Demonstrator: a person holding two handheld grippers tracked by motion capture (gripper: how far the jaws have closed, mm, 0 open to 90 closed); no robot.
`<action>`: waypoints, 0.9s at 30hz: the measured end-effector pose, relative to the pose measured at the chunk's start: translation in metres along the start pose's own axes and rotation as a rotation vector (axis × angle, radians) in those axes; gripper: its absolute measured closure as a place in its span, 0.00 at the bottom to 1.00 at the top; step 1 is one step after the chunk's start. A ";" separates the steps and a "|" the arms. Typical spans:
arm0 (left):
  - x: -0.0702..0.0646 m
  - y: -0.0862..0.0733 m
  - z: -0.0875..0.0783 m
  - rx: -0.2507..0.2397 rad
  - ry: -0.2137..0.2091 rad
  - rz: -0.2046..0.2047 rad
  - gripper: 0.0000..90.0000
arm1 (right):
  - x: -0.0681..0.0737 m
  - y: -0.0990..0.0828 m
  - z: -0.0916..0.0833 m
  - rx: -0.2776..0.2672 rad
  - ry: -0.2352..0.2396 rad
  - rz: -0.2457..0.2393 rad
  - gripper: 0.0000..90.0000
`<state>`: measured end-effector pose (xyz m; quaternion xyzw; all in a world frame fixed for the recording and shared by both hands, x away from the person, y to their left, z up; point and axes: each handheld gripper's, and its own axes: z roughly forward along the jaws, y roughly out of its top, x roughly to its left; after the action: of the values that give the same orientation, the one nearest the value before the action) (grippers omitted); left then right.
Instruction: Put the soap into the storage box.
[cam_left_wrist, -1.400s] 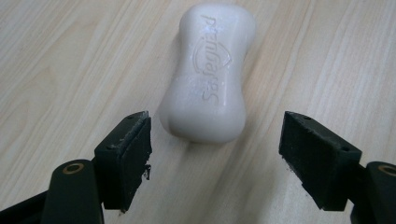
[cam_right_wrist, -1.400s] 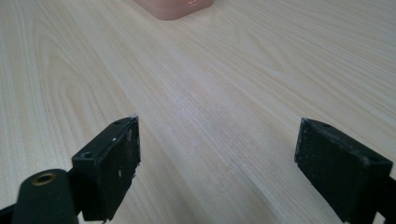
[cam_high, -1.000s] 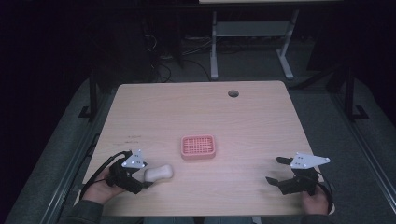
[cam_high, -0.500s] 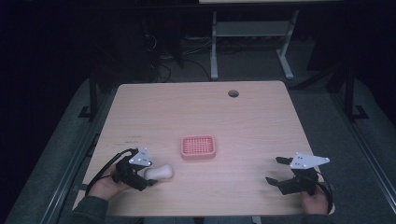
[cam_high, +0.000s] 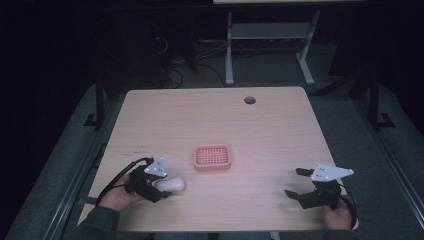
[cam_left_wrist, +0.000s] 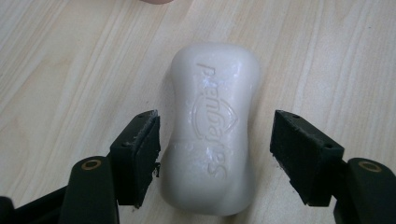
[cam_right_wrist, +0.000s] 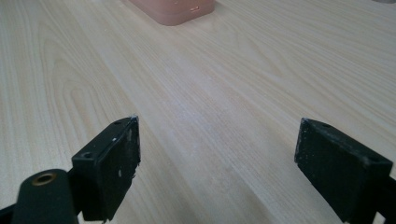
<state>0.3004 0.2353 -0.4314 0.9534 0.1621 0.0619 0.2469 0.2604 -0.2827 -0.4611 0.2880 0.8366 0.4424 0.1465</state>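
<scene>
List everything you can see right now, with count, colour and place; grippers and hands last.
soap: 1, white, on the table near its front left, between the left gripper's jaws
dish: 1, pink, slotted, middle of the table
table: 1, light wood, round hole near its far edge
desk frame: 1, white, on the floor beyond the table
left gripper: 1, black, jaws have just been closing around the soap; a gap shows at the right pad
right gripper: 1, black, front right, open, nothing between the jaws
hands: 2, at the front edge, one on each gripper
</scene>
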 end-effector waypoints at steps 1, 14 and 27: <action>0.000 0.001 0.001 0.004 -0.005 -0.002 0.37 | 0.000 0.000 0.000 -0.001 0.000 0.006 0.15; 0.006 0.010 0.017 0.059 -0.051 -0.017 0.44 | 0.001 0.000 -0.002 -0.016 -0.001 0.001 0.15; 0.012 0.011 0.020 0.069 -0.086 -0.021 0.50 | 0.001 0.000 -0.002 -0.018 0.000 -0.002 0.15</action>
<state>0.3186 0.2212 -0.4435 0.9614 0.1635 0.0127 0.2212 0.2584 -0.2831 -0.4595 0.2860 0.8327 0.4500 0.1497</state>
